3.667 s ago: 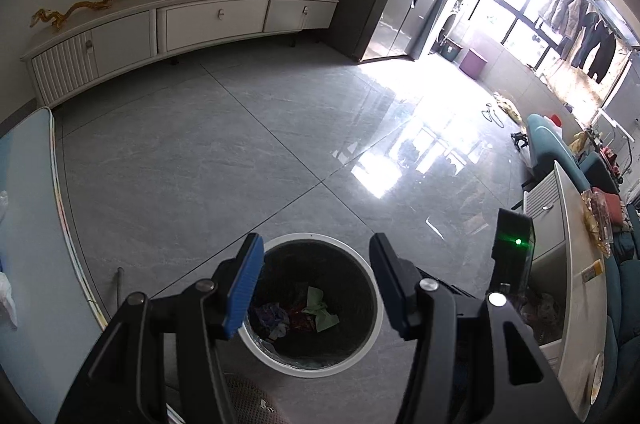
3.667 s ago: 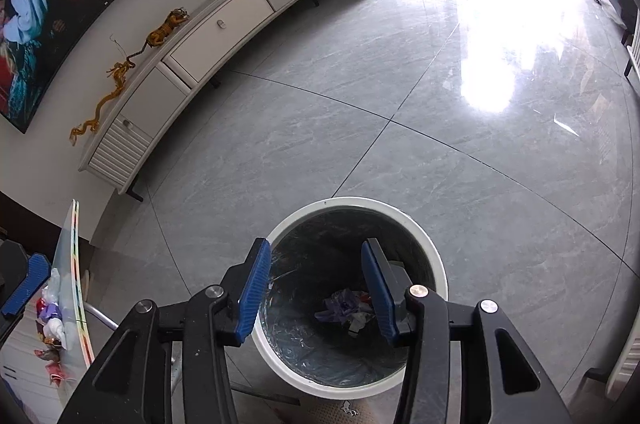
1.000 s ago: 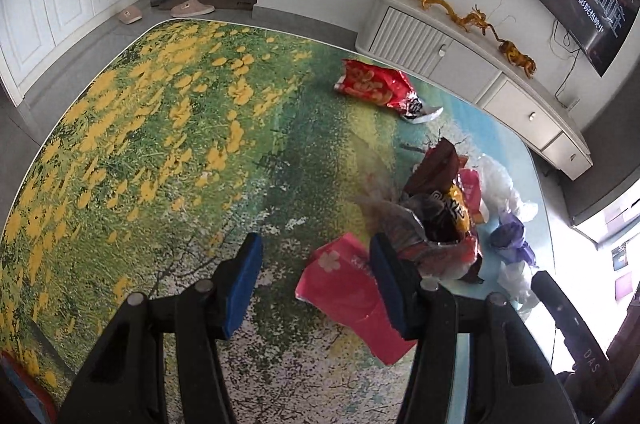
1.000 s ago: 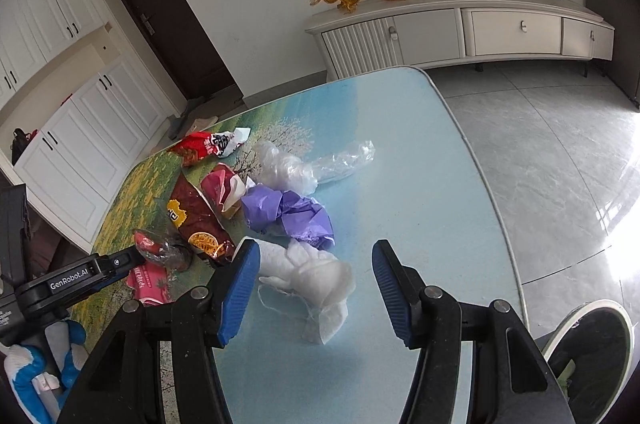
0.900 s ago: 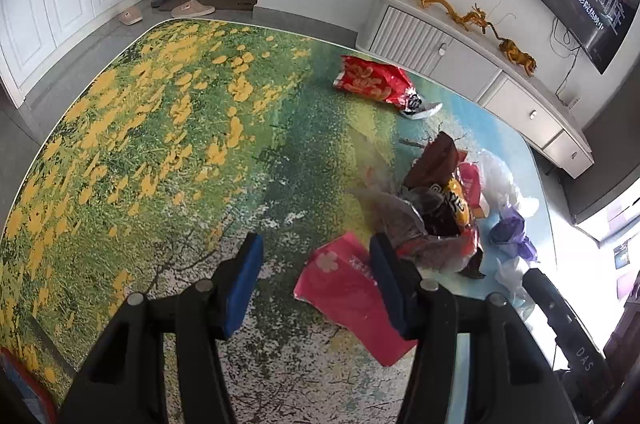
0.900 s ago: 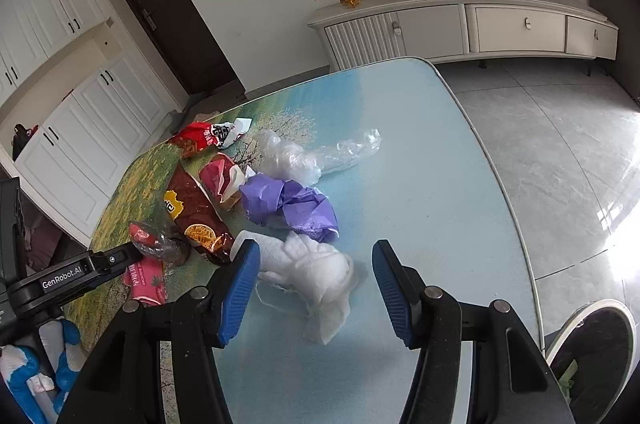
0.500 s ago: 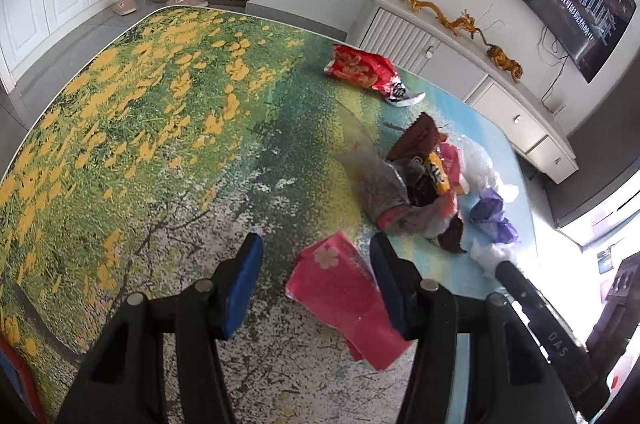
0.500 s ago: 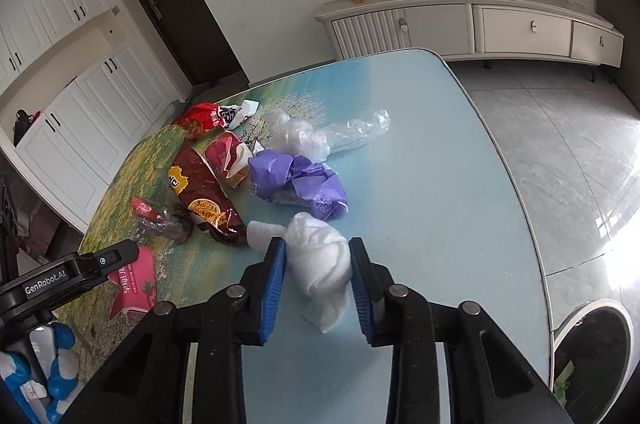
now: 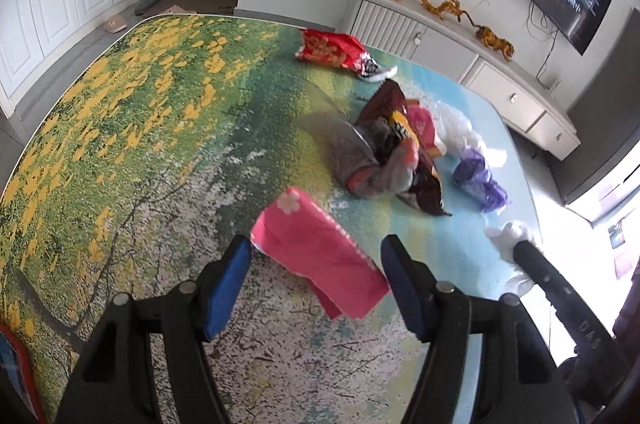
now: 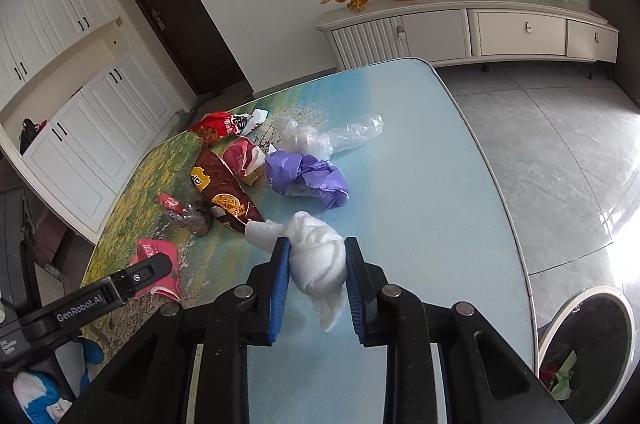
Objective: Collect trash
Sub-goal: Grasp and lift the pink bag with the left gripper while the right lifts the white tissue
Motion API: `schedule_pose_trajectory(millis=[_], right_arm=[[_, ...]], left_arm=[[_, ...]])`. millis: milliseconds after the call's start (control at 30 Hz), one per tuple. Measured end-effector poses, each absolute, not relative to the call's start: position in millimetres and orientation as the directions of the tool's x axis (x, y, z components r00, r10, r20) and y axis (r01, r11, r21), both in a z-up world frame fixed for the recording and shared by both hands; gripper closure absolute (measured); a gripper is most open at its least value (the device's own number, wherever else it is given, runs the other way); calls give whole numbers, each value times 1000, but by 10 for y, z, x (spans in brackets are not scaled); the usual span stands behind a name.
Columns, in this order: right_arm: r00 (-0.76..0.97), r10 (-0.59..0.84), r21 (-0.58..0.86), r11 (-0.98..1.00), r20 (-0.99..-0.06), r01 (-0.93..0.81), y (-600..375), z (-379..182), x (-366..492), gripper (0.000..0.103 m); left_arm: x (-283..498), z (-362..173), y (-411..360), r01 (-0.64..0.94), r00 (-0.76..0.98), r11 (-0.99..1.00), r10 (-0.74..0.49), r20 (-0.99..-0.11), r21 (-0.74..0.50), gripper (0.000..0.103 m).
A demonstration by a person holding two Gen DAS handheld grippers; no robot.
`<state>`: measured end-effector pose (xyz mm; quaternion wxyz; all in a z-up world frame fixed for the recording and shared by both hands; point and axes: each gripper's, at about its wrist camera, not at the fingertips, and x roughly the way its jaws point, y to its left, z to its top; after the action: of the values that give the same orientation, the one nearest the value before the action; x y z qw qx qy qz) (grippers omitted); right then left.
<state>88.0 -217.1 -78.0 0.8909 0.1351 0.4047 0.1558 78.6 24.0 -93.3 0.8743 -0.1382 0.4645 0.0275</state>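
My right gripper (image 10: 316, 268) is shut on a crumpled white tissue (image 10: 316, 256) at the table's near part; the tissue also shows in the left wrist view (image 9: 508, 234). My left gripper (image 9: 316, 284) is open, its jaws standing either side of a flat pink wrapper (image 9: 320, 252), also in the right wrist view (image 10: 154, 260). Other trash lies on the table: a brown snack bag (image 10: 224, 196), a purple plastic bag (image 10: 308, 180), a clear plastic bag (image 10: 324, 136), a red snack bag (image 9: 328, 50) and a clear wrapper with red (image 10: 184, 214).
The table (image 10: 432, 208) has a flower-print cover and a rounded edge at the right. A white-rimmed trash bin (image 10: 588, 340) with a black liner stands on the grey tiled floor at lower right. A white TV cabinet (image 10: 480, 28) stands against the far wall.
Both grippers came from over the trash bin to the table. My right gripper closed on the white tissue. My left gripper moved closer over the pink wrapper and stays open.
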Motion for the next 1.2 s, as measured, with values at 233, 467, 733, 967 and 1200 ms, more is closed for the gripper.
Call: schedule_pose_trajectory(millis=[233,467,733,967,1200], right_arm=[[648,385,366,915,-657,-173,-2228,-633,736,81],[683,379,352,917,-624,-187,-2233,-399,540,81],[753,351,355,920,-557,-166,-2401,-30,240,81],[826,271,358,929,-495,-91,-2746,305,-85,81],[874,141,345,938,-466,32,-3147,516,-375,81]], left_arm=[[735,-961,226,-159,558,956,-120,-821,-248,84],[525,-649,202,-86,636,943,-197,-746,-322,88],[294,-184,63,-25,695,936,-236,-679,-350,88],[68,270,-258,92,734,930,-305,-607,-357,88],[-110,598,-771,234,730,911,-396,-557,-341,88]])
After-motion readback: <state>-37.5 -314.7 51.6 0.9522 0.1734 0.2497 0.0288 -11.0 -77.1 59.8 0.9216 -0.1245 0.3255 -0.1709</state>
